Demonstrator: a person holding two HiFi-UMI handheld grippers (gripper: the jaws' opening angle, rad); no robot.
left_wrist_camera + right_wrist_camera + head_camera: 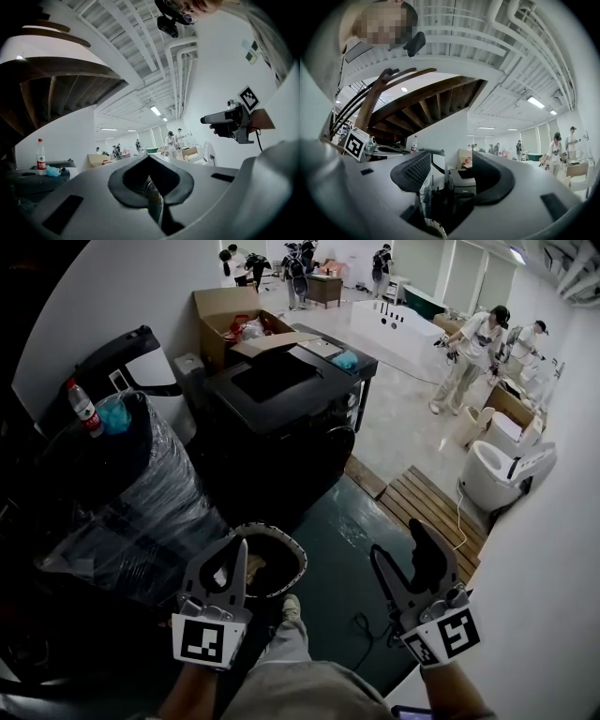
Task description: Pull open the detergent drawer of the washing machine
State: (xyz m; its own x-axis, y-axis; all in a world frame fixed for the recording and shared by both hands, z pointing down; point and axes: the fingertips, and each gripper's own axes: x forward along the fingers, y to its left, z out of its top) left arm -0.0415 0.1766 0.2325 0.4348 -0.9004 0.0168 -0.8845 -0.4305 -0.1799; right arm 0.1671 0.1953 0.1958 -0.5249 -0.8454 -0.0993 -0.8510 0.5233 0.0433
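Over at the left of the head view stands a dark bulky thing wrapped in clear film [141, 493]. A red-labelled water bottle [84, 409] is upright on top of it, with a blue-green bag [114, 415] just beside the bottle.

Next comes the left gripper [234, 549], low in the frame. Its jaws are closed tip to tip with nothing between them. Just past its tips is a round dark bin with a pale rim [302, 559].

In the middle of the room, well apart from both grippers, is the washing machine [281, 399]. It is a black, boxy body with a flat top that carries a darker square panel. A cardboard flap [281, 341] and a small blue thing [345, 360] lie at the far edge of the top. The machine stands upright, its front turned toward the person and slightly rightward. Its longer side appears to run left to right across the head view. The detergent drawer cannot be picked out on the dark front.

The right gripper [398, 545] follows, beside the left one, its jaws standing apart and empty. Its own view looks between them at the machine.

Farther right lie a slatted wooden platform [431, 507] and a white toilet [502, 470].
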